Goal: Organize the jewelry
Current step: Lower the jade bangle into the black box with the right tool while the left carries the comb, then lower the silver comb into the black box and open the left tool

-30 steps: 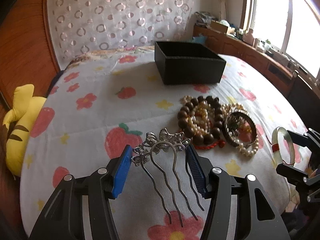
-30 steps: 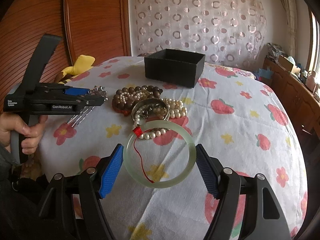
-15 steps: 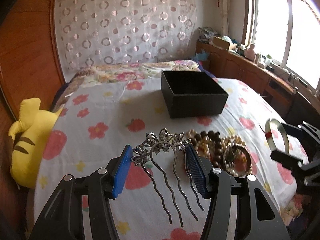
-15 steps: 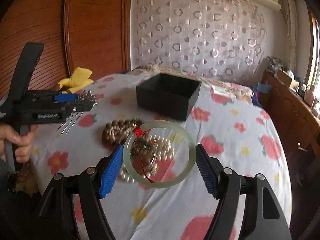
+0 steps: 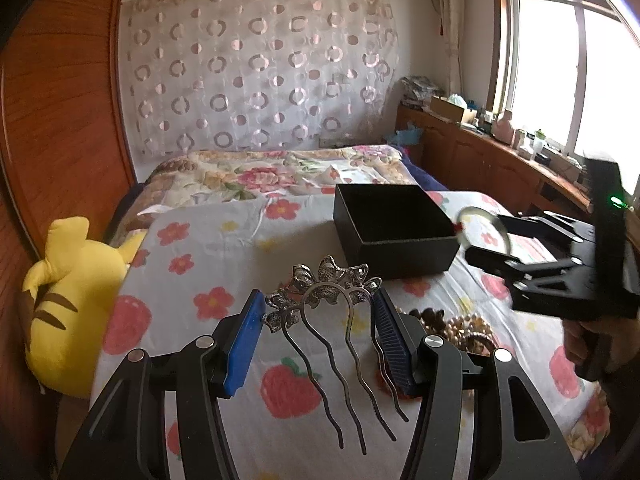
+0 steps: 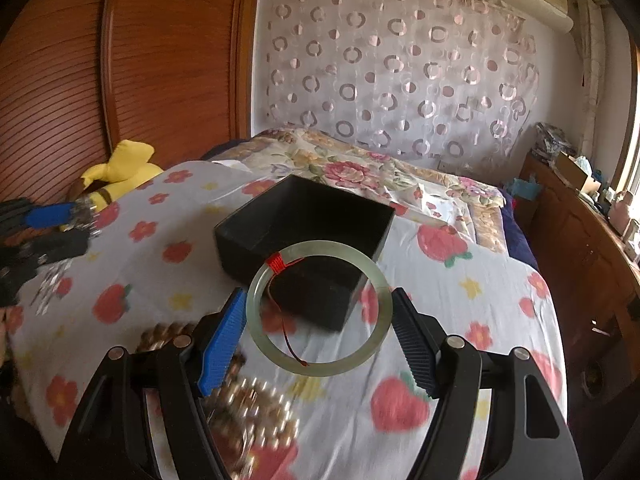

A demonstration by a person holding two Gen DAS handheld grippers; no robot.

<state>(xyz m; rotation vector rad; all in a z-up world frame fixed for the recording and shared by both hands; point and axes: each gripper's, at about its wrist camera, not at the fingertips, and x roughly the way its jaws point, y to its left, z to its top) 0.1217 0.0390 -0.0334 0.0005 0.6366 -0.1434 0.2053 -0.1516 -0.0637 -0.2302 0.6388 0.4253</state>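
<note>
Nearest the lens, the left tongs (image 5: 320, 332) were clamped across the ornate top of a silver hair comb (image 5: 334, 320), prongs trailing back, a hold that probably kept it level in the air above the bed (image 5: 248, 240). The right tongs (image 6: 318, 328) pinched a pale green bangle (image 6: 319, 308) by its outer rim, lifted clear of the bead pile (image 6: 240, 396) near the bed's front edge. Farther on, mid-bed, the open black box (image 6: 304, 240) waited, seemingly for both.

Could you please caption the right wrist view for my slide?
Right gripper holds pale green jade bangle before open black box on floral bedspread.
</note>
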